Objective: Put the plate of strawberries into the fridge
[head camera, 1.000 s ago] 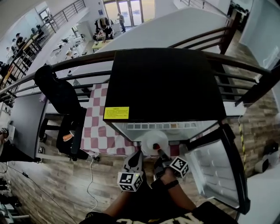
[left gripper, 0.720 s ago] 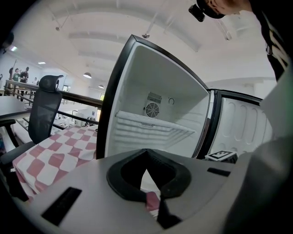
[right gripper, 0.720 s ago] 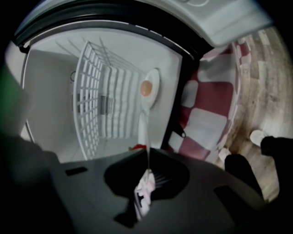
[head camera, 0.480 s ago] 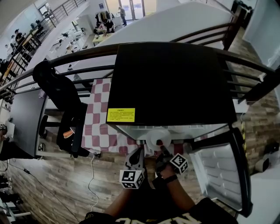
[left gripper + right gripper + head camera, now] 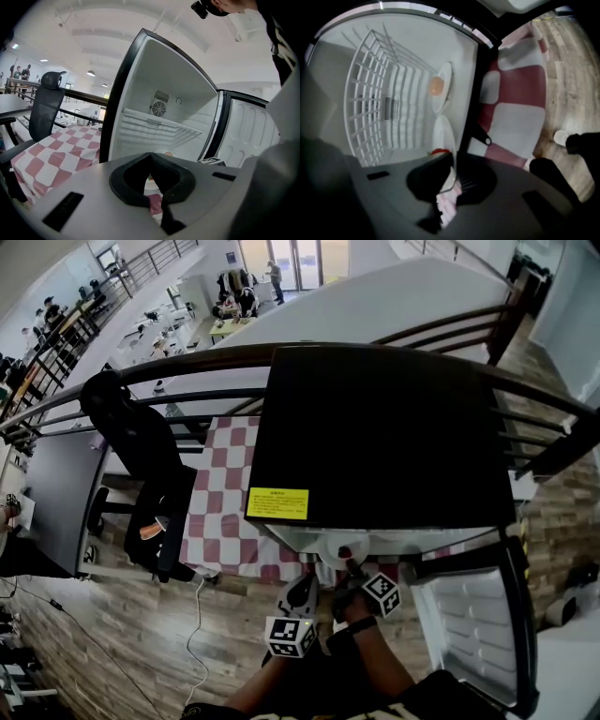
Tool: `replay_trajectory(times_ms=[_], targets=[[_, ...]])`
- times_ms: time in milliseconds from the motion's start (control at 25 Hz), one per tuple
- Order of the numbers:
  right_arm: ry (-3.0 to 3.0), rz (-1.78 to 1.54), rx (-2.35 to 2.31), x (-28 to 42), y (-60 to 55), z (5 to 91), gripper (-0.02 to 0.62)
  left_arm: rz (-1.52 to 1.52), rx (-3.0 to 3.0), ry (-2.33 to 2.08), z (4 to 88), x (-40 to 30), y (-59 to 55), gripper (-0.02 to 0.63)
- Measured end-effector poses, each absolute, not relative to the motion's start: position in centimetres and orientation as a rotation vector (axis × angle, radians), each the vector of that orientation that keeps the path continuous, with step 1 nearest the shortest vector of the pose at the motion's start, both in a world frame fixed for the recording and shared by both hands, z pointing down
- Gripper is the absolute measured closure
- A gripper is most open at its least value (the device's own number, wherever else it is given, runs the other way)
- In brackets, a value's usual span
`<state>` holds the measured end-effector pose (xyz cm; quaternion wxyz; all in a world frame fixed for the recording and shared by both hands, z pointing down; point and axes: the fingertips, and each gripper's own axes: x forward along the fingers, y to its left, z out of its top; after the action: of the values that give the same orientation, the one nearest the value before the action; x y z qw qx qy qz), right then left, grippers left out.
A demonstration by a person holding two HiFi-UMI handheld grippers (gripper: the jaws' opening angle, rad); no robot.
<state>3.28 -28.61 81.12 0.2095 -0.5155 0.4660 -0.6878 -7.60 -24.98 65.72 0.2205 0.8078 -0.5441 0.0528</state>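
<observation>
**A:** Status, R tool?
**B:** We read the right gripper (image 5: pixel 453 159) as clamped on the near rim of the plate (image 5: pixel 443 132). One red strawberry (image 5: pixel 439 151) shows just past the jaws.
**A:** Plate posn?
**B:** At the mouth of the fridge (image 5: pixel 375 427), most of it inside the white compartment, below the wire shelf (image 5: pixel 370 93). We can't tell whether it rests on the compartment floor. The door (image 5: pixel 469 615) stands open at the right.
**A:** L tool?
**B:** The left gripper (image 5: pixel 150 155) hangs just beside the right one, outside the fridge. Jaw tips together, nothing held.
**A:** Other contents?
**B:** A second plate (image 5: pixel 444 82) w/ a round orange item (image 5: pixel 436 86) sits deeper in. A checked cloth (image 5: pixel 225 493) lies left of the fridge.
</observation>
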Motion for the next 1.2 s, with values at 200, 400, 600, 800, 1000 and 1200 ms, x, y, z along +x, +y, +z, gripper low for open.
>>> replay_trajectory(times_ms=[200, 400, 600, 800, 1000, 1200], targets=[[1.33, -1.958, -1.513, 2.9, -30.0, 81.7, 0.563, 0.164, 2.258, -1.489, 66.1, -6.8, -24.9, 0.591], [1.322, -2.03, -1.593, 2.9, -30.7, 82.3, 0.546, 0.156, 2.258, -1.489, 66.1, -6.6, -24.8, 0.591], [1.298, -2.045, -1.612, 2.9, -31.0, 82.4, 0.543, 0.141, 2.252, -1.483, 66.1, -6.3, -24.7, 0.591], [1.325, -2.047, -1.607, 2.8, -31.4, 82.3, 0.538, 0.124, 2.236, -1.502, 66.6, -6.9, -24.5, 0.591], [1.463, -1.992, -1.531, 1.7, -32.8, 80.4, 0.344, 0.108, 2.209, -1.511, 66.2, -7.2, -24.5, 0.591], [1.55, -2.026, -1.541, 1.9, -31.8, 80.3, 0.273, 0.149, 2.234, -1.567, 65.6, -7.8, -24.2, 0.591]])
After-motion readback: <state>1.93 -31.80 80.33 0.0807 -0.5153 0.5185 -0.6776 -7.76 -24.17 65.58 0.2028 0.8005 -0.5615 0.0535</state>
